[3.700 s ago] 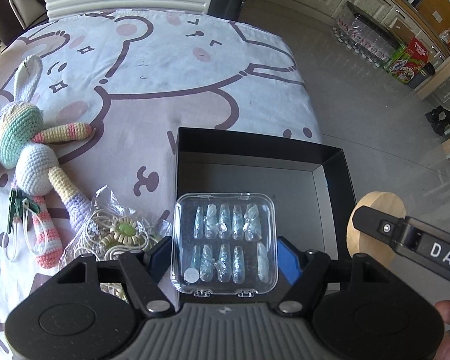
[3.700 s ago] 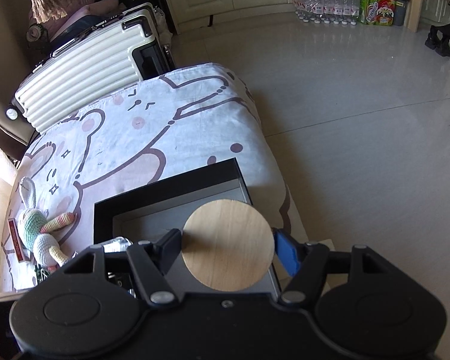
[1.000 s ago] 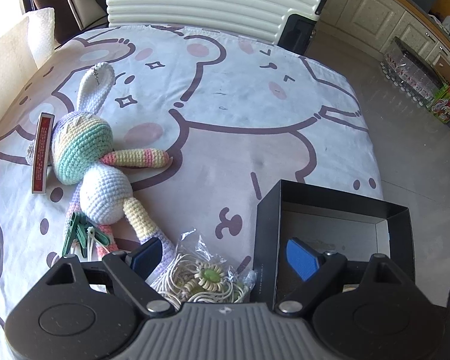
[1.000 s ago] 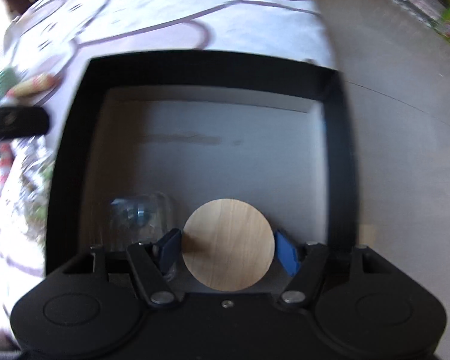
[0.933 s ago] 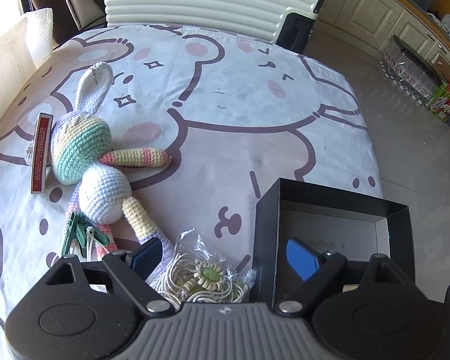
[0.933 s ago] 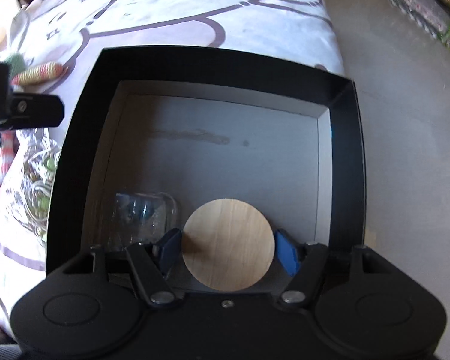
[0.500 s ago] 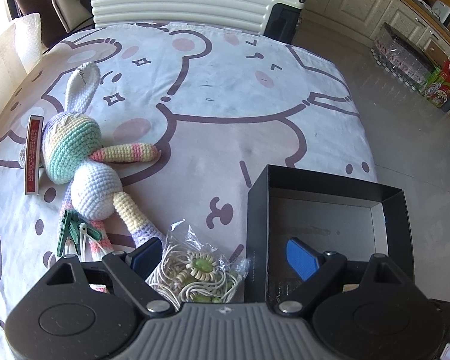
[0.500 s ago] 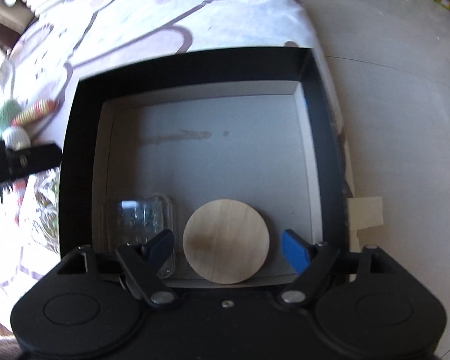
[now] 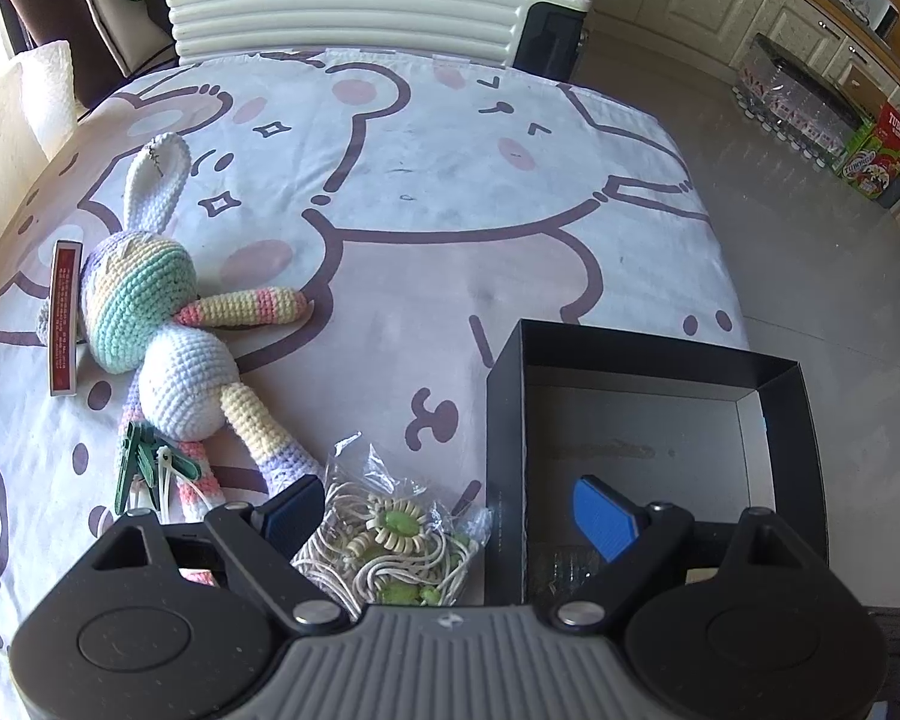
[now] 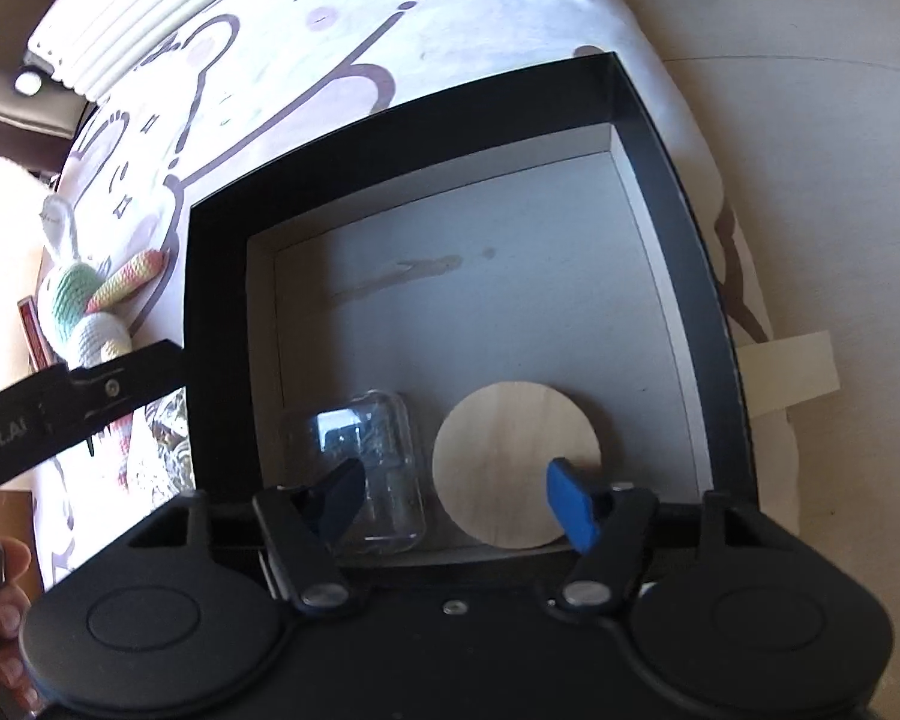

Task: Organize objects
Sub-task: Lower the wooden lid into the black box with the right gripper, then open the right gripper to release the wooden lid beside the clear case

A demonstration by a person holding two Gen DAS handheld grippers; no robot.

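Black box (image 10: 678, 192) holding clear case (image 10: 384, 456) and wooden disc (image 10: 510, 450) at 6 o'clock. Right gripper (image 10: 459, 495), now released from disc, gaping wide; left gripper (image 9: 450, 510) hovering wide, empty.

Bright daylight from the left, glare on the tablecloth (image 9: 438, 192), strong fisheye bending, both views sharp.
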